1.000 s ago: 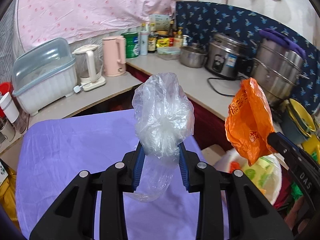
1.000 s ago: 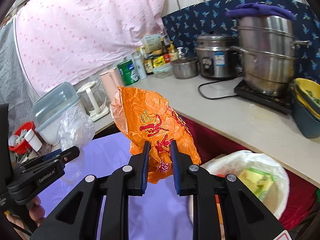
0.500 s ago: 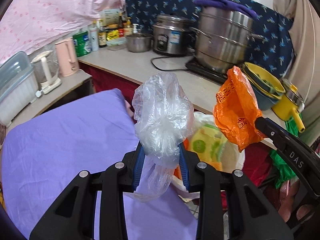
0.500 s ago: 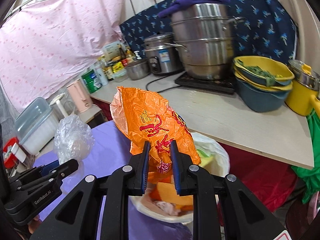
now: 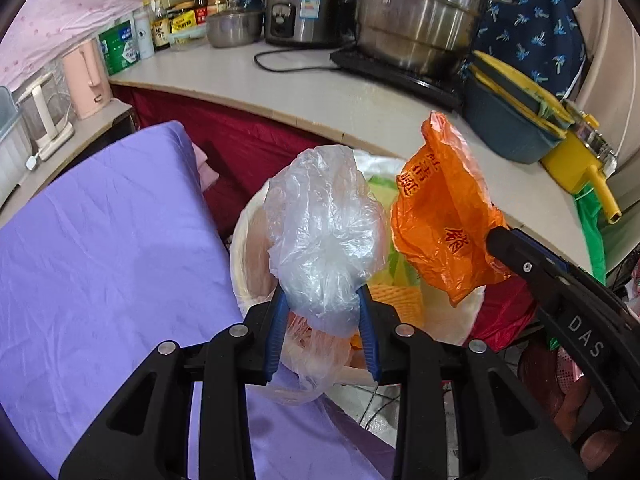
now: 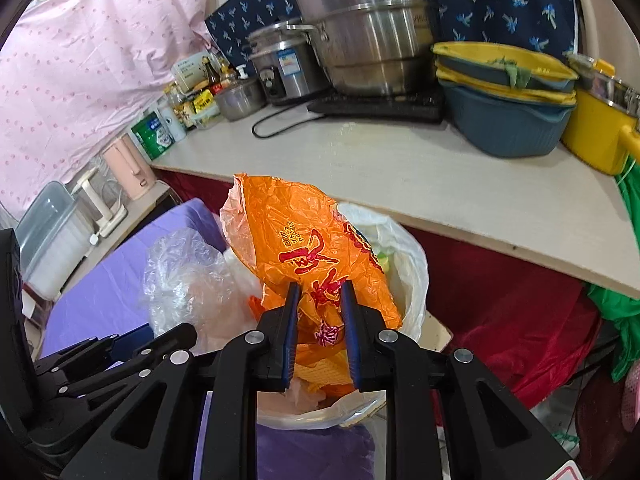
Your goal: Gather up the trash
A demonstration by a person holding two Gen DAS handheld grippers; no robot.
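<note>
My left gripper (image 5: 322,300) is shut on a crumpled clear plastic bag (image 5: 324,232), which hangs over the white-lined trash bin (image 5: 240,256). My right gripper (image 6: 318,292) is shut on a crumpled orange plastic bag (image 6: 308,240) with red print, held over the same bin (image 6: 412,276). In the left wrist view the orange bag (image 5: 444,216) and the right gripper (image 5: 500,240) show to the right of the clear bag. In the right wrist view the clear bag (image 6: 180,276) sits left of the orange one. The bin holds yellow and orange waste.
A purple-covered table (image 5: 100,260) lies left of the bin. Behind it runs a beige counter (image 6: 400,168) with a steel steamer pot (image 6: 360,32), rice cooker (image 5: 304,12), stacked blue and yellow basins (image 6: 504,92), bottles and a pink kettle (image 5: 86,76). Red cloth (image 6: 500,300) hangs under the counter.
Both grippers, still holding their bags, have swung right from above the purple table and come down over the trash bin, which now sits directly beneath them.
</note>
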